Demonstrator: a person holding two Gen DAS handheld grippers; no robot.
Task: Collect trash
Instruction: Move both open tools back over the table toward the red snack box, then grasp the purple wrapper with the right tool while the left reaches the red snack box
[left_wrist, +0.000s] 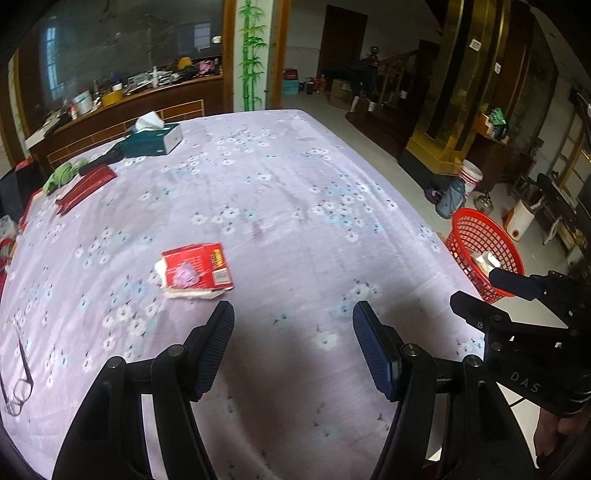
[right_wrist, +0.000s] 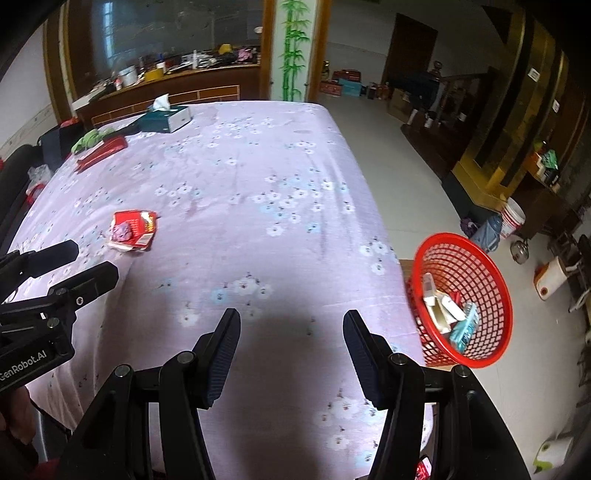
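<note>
A crumpled red packet with white paper under it lies on the lilac flowered tablecloth. My left gripper hovers open just short of it, the packet ahead and to its left. My right gripper is open over the cloth near the table's right edge, nothing between its fingers. A red mesh basket stands beside the table on the right, holding several pieces of trash. Each gripper shows at the edge of the other's view.
A teal tissue box, a green cloth and red flat boxes sit at the far left of the table. Glasses lie near the left edge. Buckets and a kettle stand on the floor beyond the basket.
</note>
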